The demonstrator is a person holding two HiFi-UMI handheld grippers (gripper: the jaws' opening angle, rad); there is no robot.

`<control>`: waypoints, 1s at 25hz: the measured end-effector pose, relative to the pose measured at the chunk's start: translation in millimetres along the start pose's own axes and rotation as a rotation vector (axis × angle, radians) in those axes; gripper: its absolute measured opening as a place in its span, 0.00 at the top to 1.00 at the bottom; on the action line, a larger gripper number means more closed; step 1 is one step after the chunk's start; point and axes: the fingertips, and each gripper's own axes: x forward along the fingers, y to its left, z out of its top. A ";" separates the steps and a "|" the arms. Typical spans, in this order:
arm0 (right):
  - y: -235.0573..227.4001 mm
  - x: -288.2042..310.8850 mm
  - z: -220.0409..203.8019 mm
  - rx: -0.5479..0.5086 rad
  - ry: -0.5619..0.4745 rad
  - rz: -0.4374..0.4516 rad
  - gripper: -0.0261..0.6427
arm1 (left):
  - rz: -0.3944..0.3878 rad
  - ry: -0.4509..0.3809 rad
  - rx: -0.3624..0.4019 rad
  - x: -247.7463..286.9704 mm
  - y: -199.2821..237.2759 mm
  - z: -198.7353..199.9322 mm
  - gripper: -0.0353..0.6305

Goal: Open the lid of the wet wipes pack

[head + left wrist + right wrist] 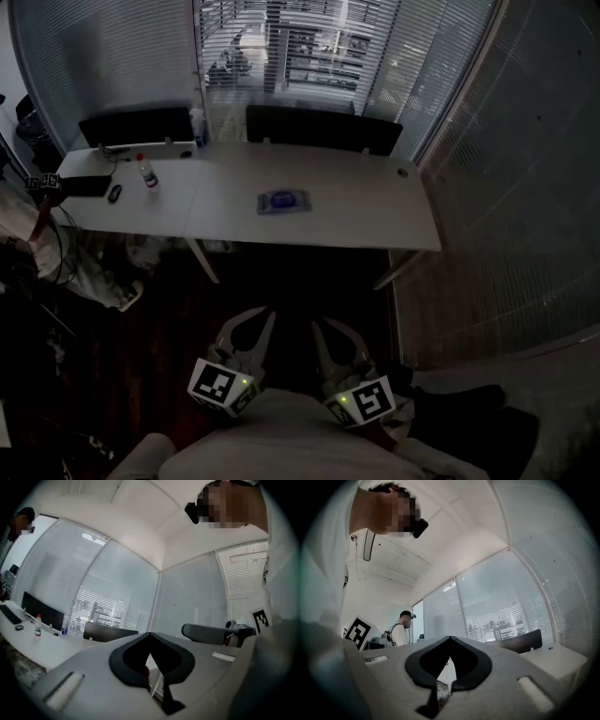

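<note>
The wet wipes pack (283, 202), bluish with a darker oval lid, lies flat on the white table (356, 211), near its middle. Both grippers are held close to the person's body, well short of the table and over the dark floor. The left gripper (267, 317) points toward the table; in the left gripper view its jaws (149, 633) meet at the tip with nothing between them. Beside it, the right gripper (319, 328) is likewise shut and empty (450, 638). Neither gripper view shows the pack.
A small clear bottle (147, 174), a black keyboard (84, 185) and a mouse (113, 193) sit at the table's left end. Two black screens (323, 128) stand along its far edge before blinds-covered glass. A second person (401, 629) stands off to the side.
</note>
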 end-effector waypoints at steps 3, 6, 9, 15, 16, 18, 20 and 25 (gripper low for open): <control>-4.3 -2.8 2.2 0.000 -0.003 0.003 0.96 | 0.006 -0.003 0.009 2.7 -2.4 -0.9 0.94; -13.4 -7.5 -0.4 -0.002 0.010 0.011 0.96 | 0.020 0.002 0.011 10.7 -6.8 -1.6 0.94; -25.5 -13.6 -4.3 0.012 0.014 0.008 0.96 | 0.040 0.006 0.004 18.7 -9.7 -8.2 0.94; -44.2 -27.6 -7.9 0.010 0.014 0.000 0.96 | 0.066 0.013 0.015 29.1 -15.5 -15.9 0.94; -46.1 -28.2 -7.0 0.016 0.016 -0.003 0.96 | 0.068 0.014 0.014 30.6 -16.1 -15.5 0.94; -50.0 -28.2 -6.7 0.018 0.018 -0.004 0.96 | 0.070 0.014 0.016 34.2 -16.4 -15.3 0.94; -54.1 -28.4 -8.5 0.017 0.012 -0.003 0.96 | 0.069 0.015 0.020 38.8 -15.9 -17.4 0.94; -66.7 -21.9 -13.9 0.025 0.018 -0.015 0.96 | 0.063 0.020 0.020 53.4 -10.2 -20.7 0.94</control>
